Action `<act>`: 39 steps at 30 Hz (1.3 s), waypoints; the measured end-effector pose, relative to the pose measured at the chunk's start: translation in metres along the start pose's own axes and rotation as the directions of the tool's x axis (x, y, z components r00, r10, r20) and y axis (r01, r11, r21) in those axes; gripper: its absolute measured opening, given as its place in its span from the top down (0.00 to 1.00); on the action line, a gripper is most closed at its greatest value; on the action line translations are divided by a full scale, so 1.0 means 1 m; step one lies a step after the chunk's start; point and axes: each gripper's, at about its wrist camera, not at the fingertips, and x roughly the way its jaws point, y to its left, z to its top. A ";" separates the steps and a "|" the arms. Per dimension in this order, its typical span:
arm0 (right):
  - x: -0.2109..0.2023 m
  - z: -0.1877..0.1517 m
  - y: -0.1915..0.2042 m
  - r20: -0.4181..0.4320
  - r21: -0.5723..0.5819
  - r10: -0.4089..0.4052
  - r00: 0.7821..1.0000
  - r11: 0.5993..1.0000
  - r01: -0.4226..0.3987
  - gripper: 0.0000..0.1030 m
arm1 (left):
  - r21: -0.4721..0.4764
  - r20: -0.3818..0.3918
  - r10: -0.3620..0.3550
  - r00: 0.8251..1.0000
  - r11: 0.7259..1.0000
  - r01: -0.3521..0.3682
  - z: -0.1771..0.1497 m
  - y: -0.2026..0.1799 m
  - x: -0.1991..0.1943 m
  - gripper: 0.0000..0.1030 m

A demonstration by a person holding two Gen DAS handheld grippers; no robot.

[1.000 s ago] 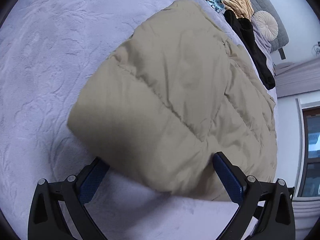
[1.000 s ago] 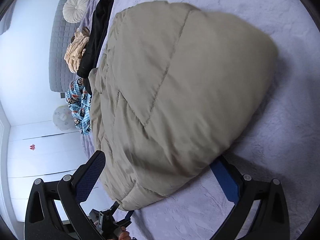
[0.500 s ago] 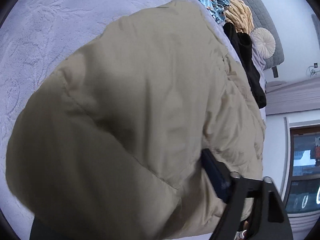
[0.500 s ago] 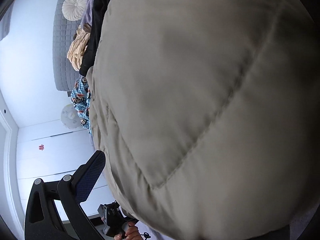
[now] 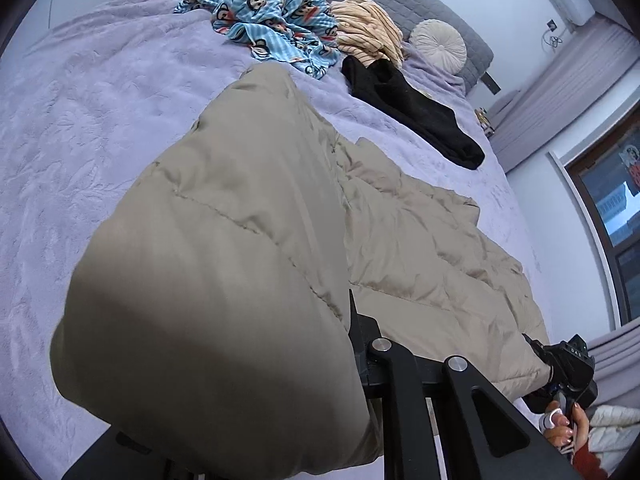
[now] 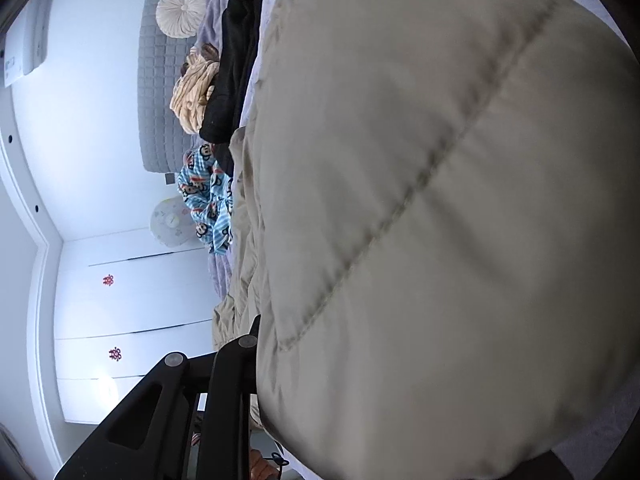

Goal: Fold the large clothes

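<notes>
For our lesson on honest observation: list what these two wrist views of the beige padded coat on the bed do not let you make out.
- Left gripper fingertips: left wrist view, buried in the beige coat.
- Right gripper fingertips: right wrist view, covered by the coat's bulge.
- Coat's sleeves and front: unrecognisable in either view.
- Black garment: type unclear, partly bunched.

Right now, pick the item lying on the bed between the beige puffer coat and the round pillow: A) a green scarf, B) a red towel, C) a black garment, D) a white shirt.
C: in the left wrist view a black garment stretches across the lilac bedspread, between the beige puffer coat and the round pillow.
</notes>
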 end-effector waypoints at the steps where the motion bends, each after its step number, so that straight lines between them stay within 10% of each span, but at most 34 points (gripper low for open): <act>1: -0.004 -0.006 0.001 -0.005 -0.007 -0.005 1.000 1.000 0.005 0.77 | 0.006 -0.010 -0.003 1.000 1.000 0.003 -0.005 0.000 -0.007 0.83; 12: -0.050 -0.090 -0.054 -0.067 0.084 -0.081 0.994 0.993 0.087 0.77 | -0.044 -0.230 0.014 0.973 0.999 -0.025 -0.115 0.050 -0.040 0.81; 15: -0.047 -0.089 -0.073 -0.071 0.116 -0.096 0.993 0.988 0.104 0.73 | -0.109 -0.268 0.059 0.962 0.990 -0.091 -0.124 0.068 -0.028 0.49; 25: -0.051 -0.096 -0.040 -0.117 0.015 -0.300 0.947 0.953 0.303 0.51 | 0.017 -0.121 0.339 0.933 0.941 -0.339 -0.093 0.067 -0.110 0.44; 32: -0.054 -0.144 0.021 -0.244 -0.291 -0.378 0.893 0.907 0.305 0.67 | 0.095 -0.126 0.313 0.941 0.948 -0.303 -0.085 0.053 -0.104 0.44; 35: -0.046 -0.156 0.068 -0.205 -0.465 -0.404 0.892 0.841 0.274 0.67 | 0.140 -0.206 0.378 0.902 0.924 -0.356 -0.109 0.064 -0.068 0.44; 39: -0.053 -0.148 0.069 0.001 -0.526 -0.536 0.844 0.717 0.456 0.67 | 0.102 -0.280 0.373 0.885 0.928 -0.359 -0.119 0.084 -0.047 0.41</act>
